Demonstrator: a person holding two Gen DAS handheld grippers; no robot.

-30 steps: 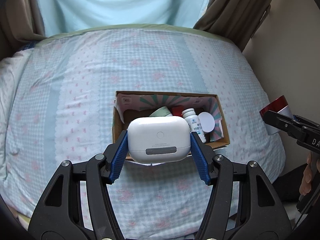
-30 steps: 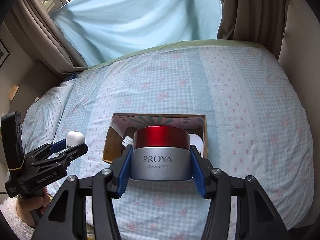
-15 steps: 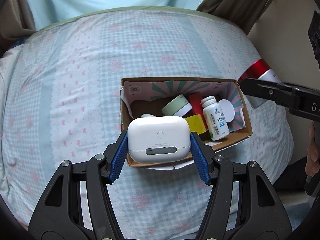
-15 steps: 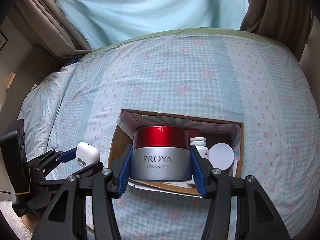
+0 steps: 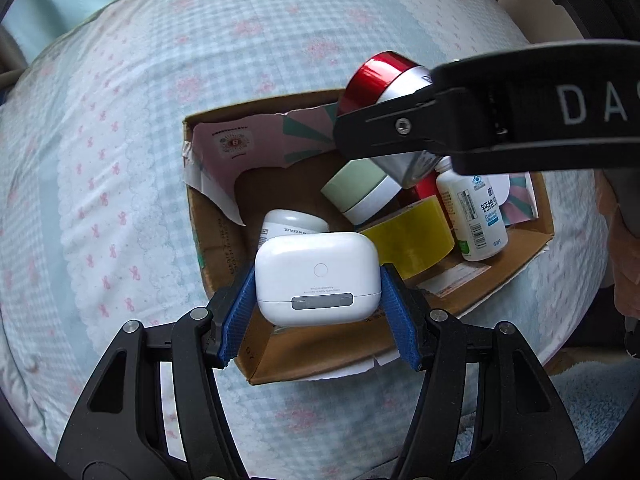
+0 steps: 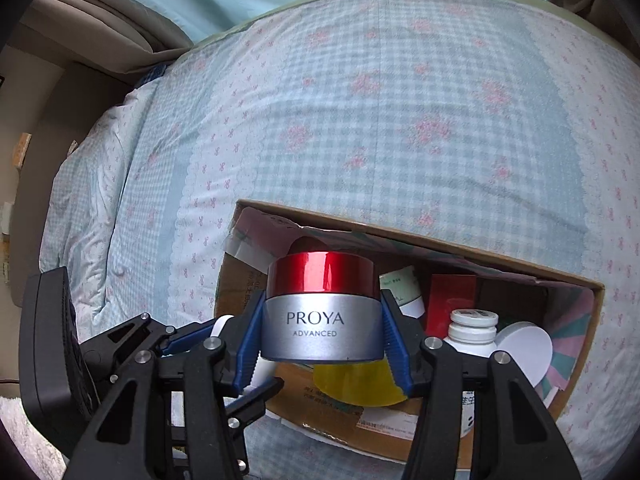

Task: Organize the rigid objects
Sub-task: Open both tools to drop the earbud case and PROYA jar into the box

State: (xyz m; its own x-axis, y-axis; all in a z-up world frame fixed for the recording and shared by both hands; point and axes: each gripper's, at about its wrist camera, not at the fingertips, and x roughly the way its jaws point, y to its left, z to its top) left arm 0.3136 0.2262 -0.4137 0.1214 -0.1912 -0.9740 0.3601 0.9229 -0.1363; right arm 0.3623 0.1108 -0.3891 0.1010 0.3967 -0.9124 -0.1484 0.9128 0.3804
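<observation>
My left gripper (image 5: 318,296) is shut on a white earbud case (image 5: 317,282) and holds it over the near left part of an open cardboard box (image 5: 212,248) on the bed. My right gripper (image 6: 322,336) is shut on a silver PROYA cream jar with a red lid (image 6: 322,312), held above the same box (image 6: 440,240). In the left wrist view that jar (image 5: 380,80) hangs over the box's far side, gripped by the right gripper's black arm.
Inside the box lie a yellow tape roll (image 5: 412,240), a green-lidded jar (image 5: 360,190), a white pill bottle (image 5: 476,216), a white jar (image 5: 288,222), a red box (image 6: 450,300) and a white round lid (image 6: 524,350). The checked bedspread (image 6: 360,100) surrounds the box.
Both grippers have moved forward and down over the box with their objects still held. The right gripper now reaches across the top of the left wrist view.
</observation>
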